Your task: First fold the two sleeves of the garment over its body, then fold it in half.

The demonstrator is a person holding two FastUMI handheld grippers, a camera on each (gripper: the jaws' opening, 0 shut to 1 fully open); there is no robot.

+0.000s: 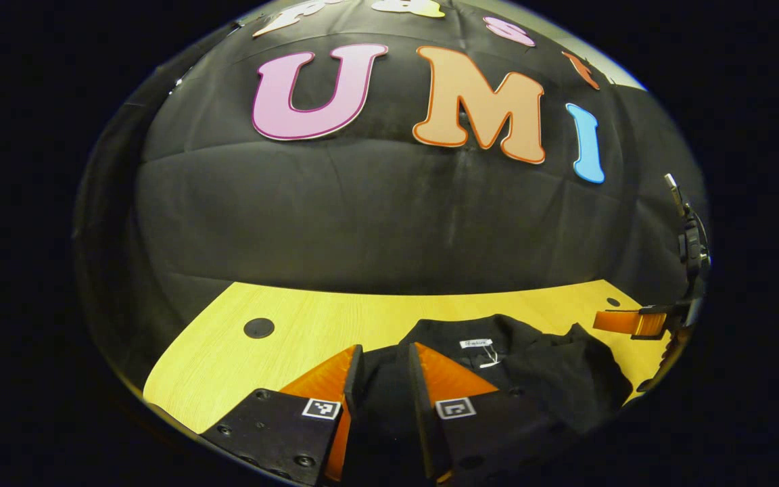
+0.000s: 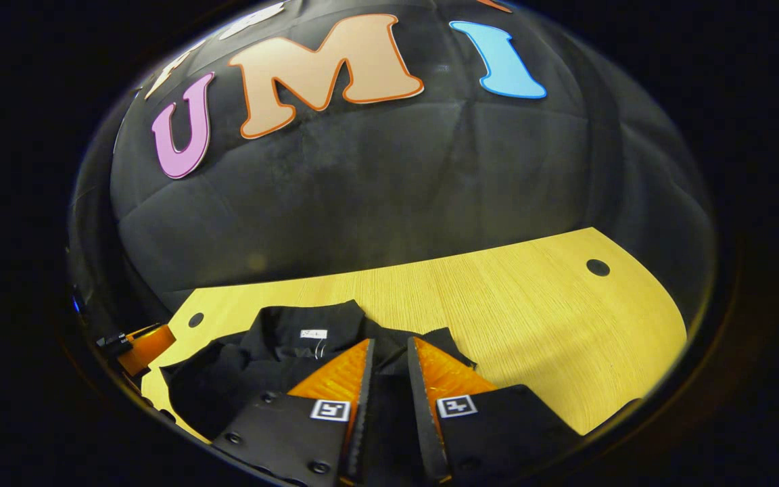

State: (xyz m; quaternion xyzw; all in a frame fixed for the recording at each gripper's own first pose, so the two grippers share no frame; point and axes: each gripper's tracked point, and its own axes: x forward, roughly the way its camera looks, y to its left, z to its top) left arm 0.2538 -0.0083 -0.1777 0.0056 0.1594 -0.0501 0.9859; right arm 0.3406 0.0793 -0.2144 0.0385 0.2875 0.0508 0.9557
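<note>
Black fabric fills the narrow gap between the fingers of the left gripper point(image 1: 385, 379), which points low over the table and appears clenched on the garment's point(image 1: 538, 365) edge. Matte and creased, the black shirt lies bunched on the pale wood-grain table point(image 1: 308, 325), collar with a small white label facing up. In its own view the right gripper point(image 2: 389, 379) is likewise angled down, fingers nearly closed with dark cloth between them, pinching the garment point(image 2: 274, 358) near its shoulder.
</note>
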